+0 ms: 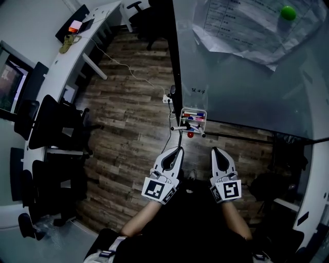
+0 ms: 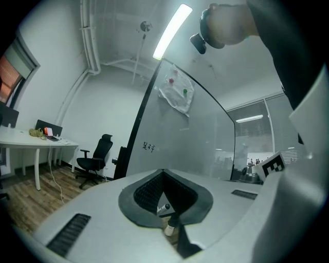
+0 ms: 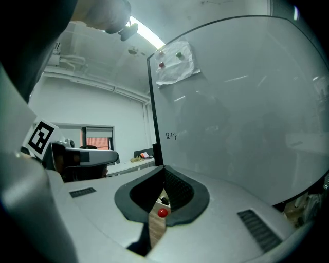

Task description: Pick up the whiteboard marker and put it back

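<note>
Since both pairs of jaws sit pressed together on nothing, this reads as the pre-pick step. Left gripper (image 1: 179,149) and right gripper (image 1: 214,150) hang side by side. Whiteboard marker (image 1: 191,117) lies with others in the tray (image 1: 194,110) at the whiteboard's (image 1: 247,82) foot, just beyond and between both tips. Next move likely: spread one gripper's jaws and reach far.

Brown plank floor (image 1: 128,118), green magnet (image 1: 288,13), red ball (image 1: 190,134), black chairs (image 1: 51,123), white desk (image 1: 77,56)

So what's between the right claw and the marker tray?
Head view: just wood floor and the whiteboard's dark bottom rail, between right claw and marker tray.
</note>
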Demonstrator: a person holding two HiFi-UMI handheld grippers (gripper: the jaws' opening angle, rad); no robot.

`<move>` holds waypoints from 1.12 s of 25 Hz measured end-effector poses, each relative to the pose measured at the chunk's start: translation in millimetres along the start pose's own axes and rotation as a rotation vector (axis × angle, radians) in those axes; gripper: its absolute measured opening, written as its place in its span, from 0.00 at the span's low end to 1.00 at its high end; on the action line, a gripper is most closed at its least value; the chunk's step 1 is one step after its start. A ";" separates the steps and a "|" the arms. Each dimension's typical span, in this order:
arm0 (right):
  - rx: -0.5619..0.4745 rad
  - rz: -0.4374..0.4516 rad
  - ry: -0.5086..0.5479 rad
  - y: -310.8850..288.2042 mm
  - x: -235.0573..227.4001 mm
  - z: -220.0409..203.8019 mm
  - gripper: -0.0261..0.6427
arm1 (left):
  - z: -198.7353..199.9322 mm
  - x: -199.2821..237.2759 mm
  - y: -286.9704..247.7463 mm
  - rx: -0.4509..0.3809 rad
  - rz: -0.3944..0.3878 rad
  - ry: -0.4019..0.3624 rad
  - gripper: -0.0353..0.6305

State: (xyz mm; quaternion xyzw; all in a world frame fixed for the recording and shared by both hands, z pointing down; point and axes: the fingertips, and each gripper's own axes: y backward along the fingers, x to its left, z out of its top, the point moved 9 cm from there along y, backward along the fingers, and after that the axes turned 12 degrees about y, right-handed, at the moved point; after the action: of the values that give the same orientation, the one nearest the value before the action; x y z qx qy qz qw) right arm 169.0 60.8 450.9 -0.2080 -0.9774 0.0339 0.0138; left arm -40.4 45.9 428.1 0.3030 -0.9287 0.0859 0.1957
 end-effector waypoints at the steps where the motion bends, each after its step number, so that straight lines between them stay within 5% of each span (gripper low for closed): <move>1: -0.001 -0.008 -0.005 -2.9 -0.6 1.3 0.06 | 0.9 1.5 -3.2 0.004 -0.007 0.001 0.06; 28: 0.188 -0.028 -0.014 -55.9 -1.7 -41.2 0.07 | 2.2 41.8 -56.6 0.066 -0.089 0.028 0.06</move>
State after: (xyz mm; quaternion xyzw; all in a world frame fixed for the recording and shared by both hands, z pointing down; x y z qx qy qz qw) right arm 149.6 11.6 496.0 -0.1920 -0.9728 0.1266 0.0269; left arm -38.3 -22.2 445.7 0.3489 -0.9082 0.1121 0.2020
